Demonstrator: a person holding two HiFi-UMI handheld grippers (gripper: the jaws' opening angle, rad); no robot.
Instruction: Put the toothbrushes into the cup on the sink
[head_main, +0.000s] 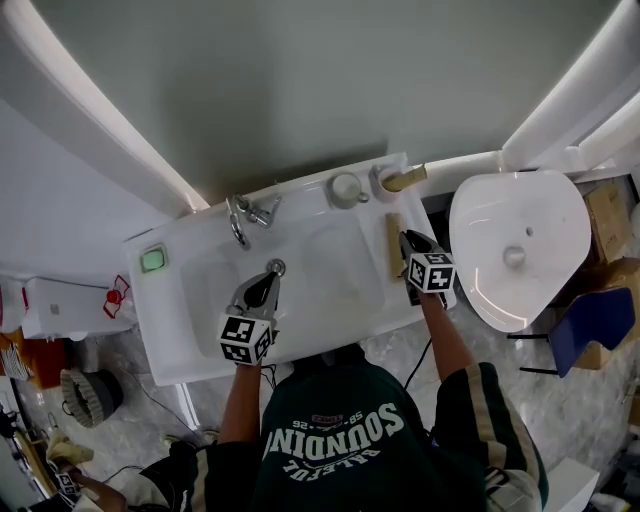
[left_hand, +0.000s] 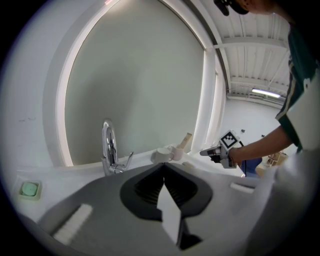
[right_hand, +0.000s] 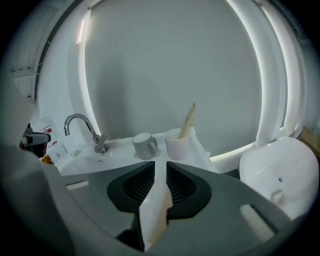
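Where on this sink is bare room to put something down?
Free: the rim between soap dish and faucet; the right half of the basin. Crowded: the back right corner with mug and cup; a toothbrush lies on the right rim.

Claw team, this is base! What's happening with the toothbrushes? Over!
Left claw shut, empty, over basin. Right claw open, beside loose toothbrush on sink rim. Other toothbrush already in cup. Grey mug beside cup, not blocking.

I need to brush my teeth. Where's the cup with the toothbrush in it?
In the head view the cup stands at the back right corner of the sink, just right of the mug.
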